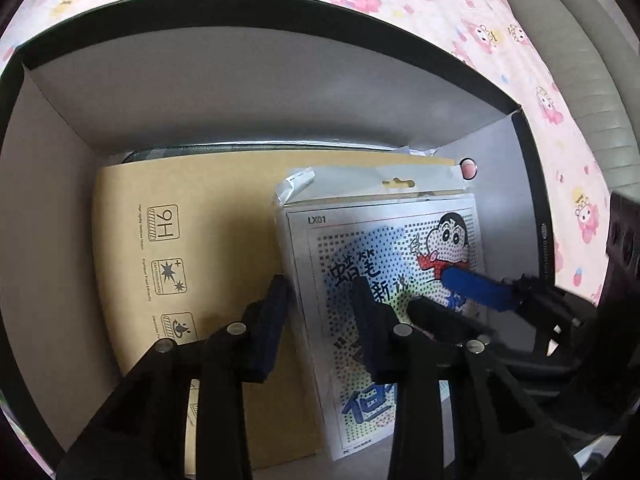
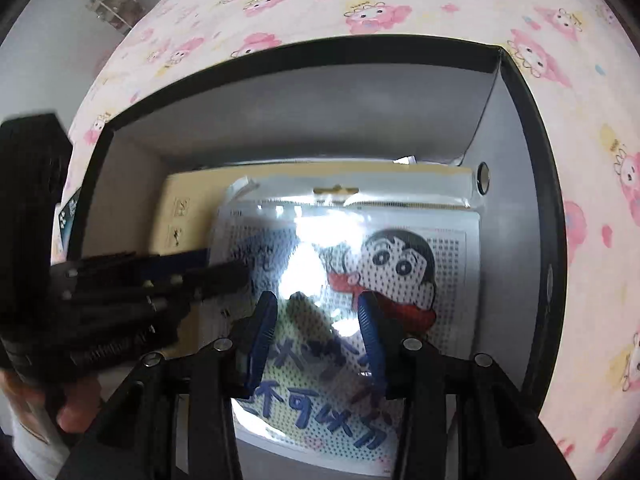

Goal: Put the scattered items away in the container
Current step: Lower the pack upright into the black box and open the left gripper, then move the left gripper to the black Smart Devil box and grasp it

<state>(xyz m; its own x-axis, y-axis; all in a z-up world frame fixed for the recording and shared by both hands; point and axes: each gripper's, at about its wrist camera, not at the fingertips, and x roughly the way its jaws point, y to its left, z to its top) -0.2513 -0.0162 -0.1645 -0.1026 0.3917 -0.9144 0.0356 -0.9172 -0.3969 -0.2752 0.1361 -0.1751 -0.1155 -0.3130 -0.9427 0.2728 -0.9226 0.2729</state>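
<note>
Light: soft daylight, even over the pink cartoon cloth (image 1: 520, 60).
Glare: white hotspot at centre of the right view, on the plastic-wrapped cartoon packet (image 2: 304, 272).
Shadows: box (image 1: 240, 80) interior grey.
Blur: other gripper smeared at nine o'clock in the right view.
Distortion: fisheye bending, dark corners.

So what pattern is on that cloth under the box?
Pink cartoon characters on pale cloth; right wrist view.

Left gripper (image 1: 320, 308): black angular plastic arms, round silver pivot screws, dark blue ribbed pads on the fingers (image 1: 276, 320). Right gripper (image 2: 316, 332): same black frame and silver screws, brighter blue ridged pads (image 2: 262, 332). Bare fingertips of a hand (image 2: 76, 408) show beneath a black body with a coiled spring.
</note>
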